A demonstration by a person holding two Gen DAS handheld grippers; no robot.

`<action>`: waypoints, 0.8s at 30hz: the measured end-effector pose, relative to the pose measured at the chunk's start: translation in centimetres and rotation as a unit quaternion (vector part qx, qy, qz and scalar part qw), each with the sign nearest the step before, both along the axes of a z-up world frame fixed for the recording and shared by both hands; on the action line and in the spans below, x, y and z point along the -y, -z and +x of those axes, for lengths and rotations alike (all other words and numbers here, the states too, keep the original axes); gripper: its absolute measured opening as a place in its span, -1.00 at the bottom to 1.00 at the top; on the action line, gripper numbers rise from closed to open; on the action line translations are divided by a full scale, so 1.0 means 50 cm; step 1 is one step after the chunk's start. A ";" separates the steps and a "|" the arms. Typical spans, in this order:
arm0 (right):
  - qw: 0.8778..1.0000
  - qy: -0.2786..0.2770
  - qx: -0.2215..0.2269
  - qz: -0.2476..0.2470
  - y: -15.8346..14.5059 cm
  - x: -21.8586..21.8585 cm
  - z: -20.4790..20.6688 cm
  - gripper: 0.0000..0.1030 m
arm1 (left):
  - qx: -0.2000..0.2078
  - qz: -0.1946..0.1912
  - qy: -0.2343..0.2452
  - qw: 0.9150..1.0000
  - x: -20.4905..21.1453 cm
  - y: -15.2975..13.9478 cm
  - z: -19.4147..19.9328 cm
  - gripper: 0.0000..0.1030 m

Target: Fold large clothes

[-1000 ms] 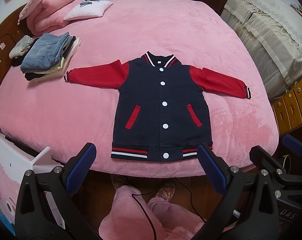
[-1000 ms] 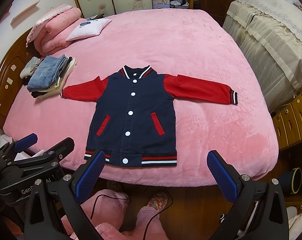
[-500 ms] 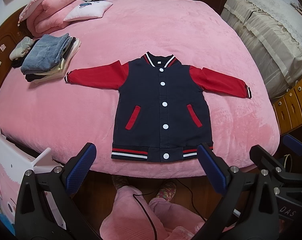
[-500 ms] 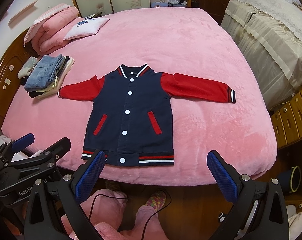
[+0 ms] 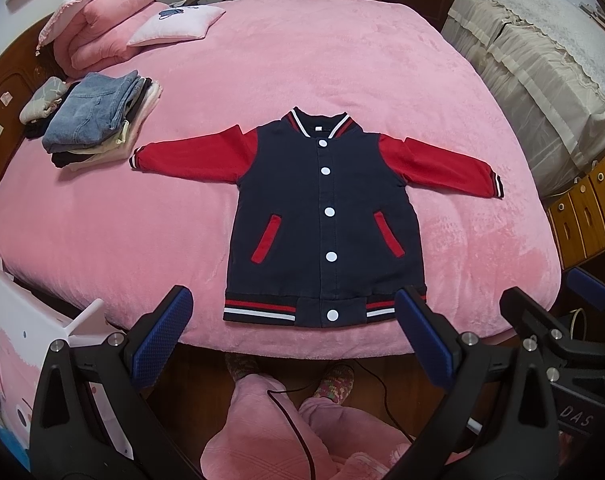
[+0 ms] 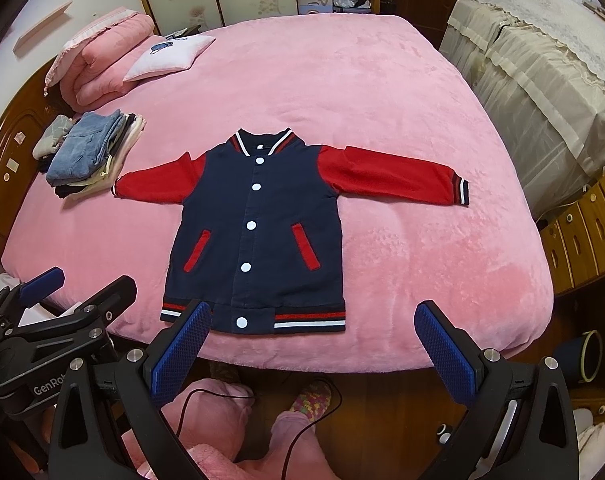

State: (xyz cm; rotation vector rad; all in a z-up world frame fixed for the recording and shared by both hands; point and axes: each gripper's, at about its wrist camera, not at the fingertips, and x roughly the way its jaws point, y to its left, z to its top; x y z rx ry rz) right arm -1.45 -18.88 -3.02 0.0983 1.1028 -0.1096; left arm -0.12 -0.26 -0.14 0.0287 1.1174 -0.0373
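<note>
A navy varsity jacket (image 5: 326, 216) (image 6: 258, 236) with red sleeves, white snaps and a striped hem lies flat and face up on the pink bed (image 5: 302, 72) (image 6: 322, 80), both sleeves spread sideways. My left gripper (image 5: 298, 332) hangs open above the bed's near edge, just short of the hem, holding nothing. My right gripper (image 6: 314, 344) is open too, its left fingertip (image 6: 182, 344) overlapping the hem's left end in view, without touching the cloth as far as I can tell. Each gripper shows at the edge of the other's view.
A stack of folded clothes topped by jeans (image 5: 94, 116) (image 6: 86, 152) sits at the bed's left. A folded pink quilt (image 5: 98, 28) and a white pillow (image 5: 174, 24) lie at the far left. A covered sofa (image 5: 542, 64) and wooden drawers (image 5: 590, 208) stand right. The person's legs and slippers (image 5: 334, 376) are below.
Both grippers have drifted slightly, so the jacket sits a little lower in each view. The jacket itself has not moved and the jaws stay open.
</note>
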 end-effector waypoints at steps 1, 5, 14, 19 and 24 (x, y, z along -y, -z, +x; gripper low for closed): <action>1.000 0.000 0.000 0.000 0.001 0.003 0.001 1.00 | 0.000 0.000 0.000 1.000 0.000 -0.001 0.001 0.93; 1.000 0.000 0.000 -0.001 0.001 0.003 0.002 1.00 | 0.000 0.001 0.000 1.000 -0.001 -0.003 0.004 0.93; 1.000 0.001 0.001 -0.001 0.000 0.003 0.002 1.00 | 0.001 0.002 0.000 1.000 -0.004 -0.010 0.009 0.93; 1.000 0.002 0.000 -0.001 0.003 0.000 0.002 1.00 | 0.002 0.003 0.000 1.000 -0.006 -0.014 0.012 0.93; 1.000 0.000 0.001 -0.001 0.005 -0.001 0.000 1.00 | 0.002 0.005 -0.002 1.000 -0.005 -0.017 0.013 0.93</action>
